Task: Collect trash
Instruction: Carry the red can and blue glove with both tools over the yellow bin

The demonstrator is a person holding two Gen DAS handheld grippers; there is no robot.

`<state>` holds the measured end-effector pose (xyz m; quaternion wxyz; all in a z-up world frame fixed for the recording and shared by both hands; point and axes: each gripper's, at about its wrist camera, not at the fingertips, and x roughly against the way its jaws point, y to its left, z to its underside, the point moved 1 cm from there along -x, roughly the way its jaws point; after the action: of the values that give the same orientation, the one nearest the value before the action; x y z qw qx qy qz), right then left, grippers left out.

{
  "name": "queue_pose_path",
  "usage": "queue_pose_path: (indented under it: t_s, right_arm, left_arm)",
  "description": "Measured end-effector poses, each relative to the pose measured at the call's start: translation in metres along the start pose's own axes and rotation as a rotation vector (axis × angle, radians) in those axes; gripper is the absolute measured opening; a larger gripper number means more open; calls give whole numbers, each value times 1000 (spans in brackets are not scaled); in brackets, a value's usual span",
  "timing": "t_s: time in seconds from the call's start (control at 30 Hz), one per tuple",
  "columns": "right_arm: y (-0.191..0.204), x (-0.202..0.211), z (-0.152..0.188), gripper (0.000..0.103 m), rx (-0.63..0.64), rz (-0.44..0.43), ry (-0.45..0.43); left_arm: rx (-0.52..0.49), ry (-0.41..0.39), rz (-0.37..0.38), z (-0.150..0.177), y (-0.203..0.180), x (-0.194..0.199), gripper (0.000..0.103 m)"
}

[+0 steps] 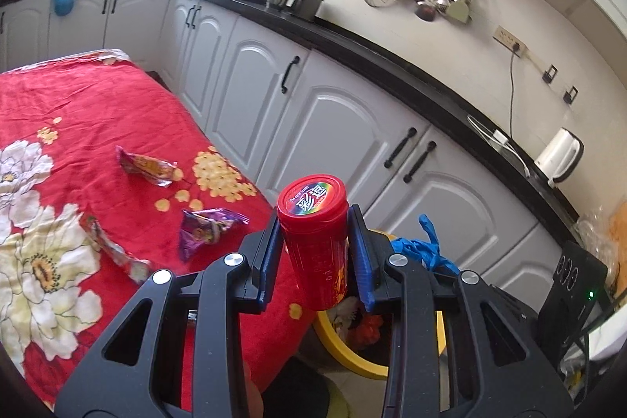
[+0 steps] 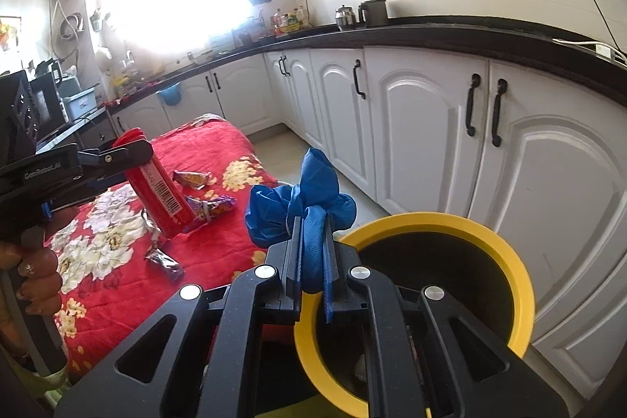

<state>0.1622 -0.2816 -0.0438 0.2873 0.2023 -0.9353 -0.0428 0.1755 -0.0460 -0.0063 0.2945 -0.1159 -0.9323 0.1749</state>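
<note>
My left gripper (image 1: 315, 222) is shut on a red canister (image 1: 317, 253) with a red lid, held tilted above the table's near corner. From the right wrist view the same canister (image 2: 160, 198) hangs in the left gripper (image 2: 133, 159), which a hand (image 2: 39, 277) holds. My right gripper (image 2: 312, 226) is shut on a crumpled blue glove (image 2: 309, 198), just left of the yellow bin's rim (image 2: 509, 261). The bin (image 1: 352, 359) sits on the floor by the table, with some trash inside. Three snack wrappers (image 1: 147, 167) (image 1: 207, 226) (image 1: 113, 249) lie on the red floral cloth (image 1: 78, 112).
White cabinets (image 2: 431, 128) with black handles run under a black countertop (image 1: 352, 42) right of the table. A white kettle (image 1: 558, 159) and two metal pots (image 1: 294, 0) stand on it. A strip of bare floor (image 2: 286, 151) lies between table and cabinets.
</note>
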Motion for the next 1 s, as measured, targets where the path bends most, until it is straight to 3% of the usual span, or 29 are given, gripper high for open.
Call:
queue_pose_path:
  t_s: [1.0]
  right_arm:
    - [-81,2,39,8,-115,142,37]
  left_arm:
    - [-152,110,72,49,-73,-58,25]
